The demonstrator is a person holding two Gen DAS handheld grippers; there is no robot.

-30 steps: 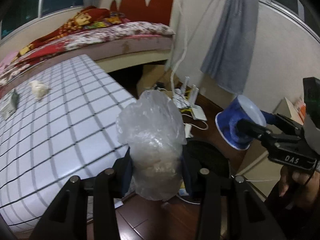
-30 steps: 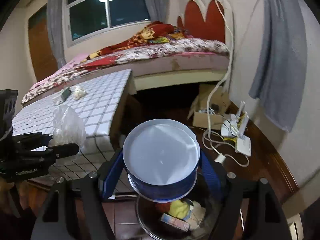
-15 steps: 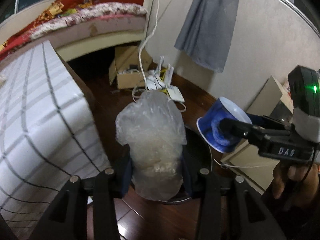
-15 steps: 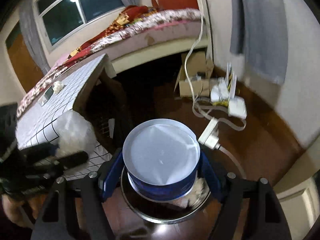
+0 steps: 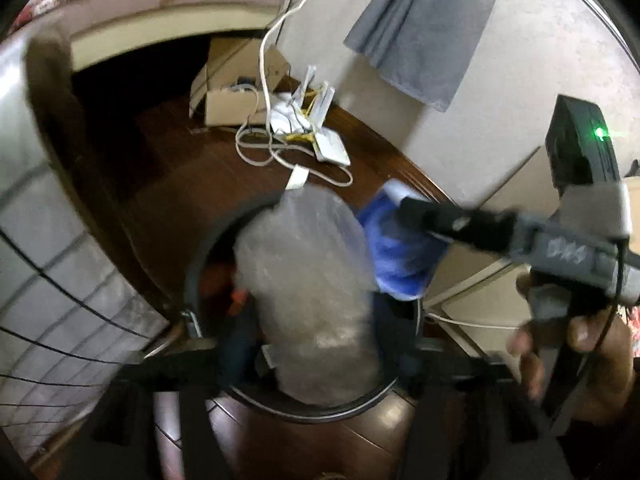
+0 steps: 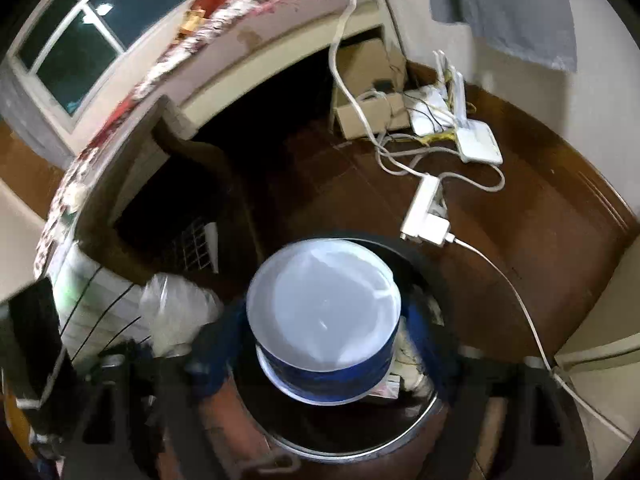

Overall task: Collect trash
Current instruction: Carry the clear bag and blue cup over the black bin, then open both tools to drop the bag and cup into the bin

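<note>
Trash fills both frames: a crumpled clear plastic bag (image 5: pixel 308 300) sits at the lower centre of the left wrist view, and a blue paper cup with a white inside (image 6: pixel 324 320) sits at the lower centre of the right wrist view. Both hang over the round dark trash bin (image 5: pixel 196 280), whose rim circles behind them on the brown wooden floor (image 5: pixel 200 184).

The left gripper (image 5: pixel 312 356) has its jaws opening, the blue pads drawn out to either side of the bag (the blur hides whether either pad touches it). The right gripper (image 6: pixel 320 344) is likewise opening, its blurred blue pads standing apart from the cup's wall.

Only the left wrist view shows the right gripper from the side, at the right of the frame, with a green light on its black housing and the person's right hand (image 5: pixel 576 336) beneath it; the cup there is a blue smear just right of the bag. Only the right wrist view shows inside the bin beside the cup, where pale scraps (image 6: pixel 412 356) lie, and the window (image 6: pixel 80 36) at upper left. Each view shows the white router (image 6: pixel 476 144) with its cables, the cardboard box (image 5: pixel 236 96) and the grey curtain (image 5: pixel 428 28) along the upper part.
</note>
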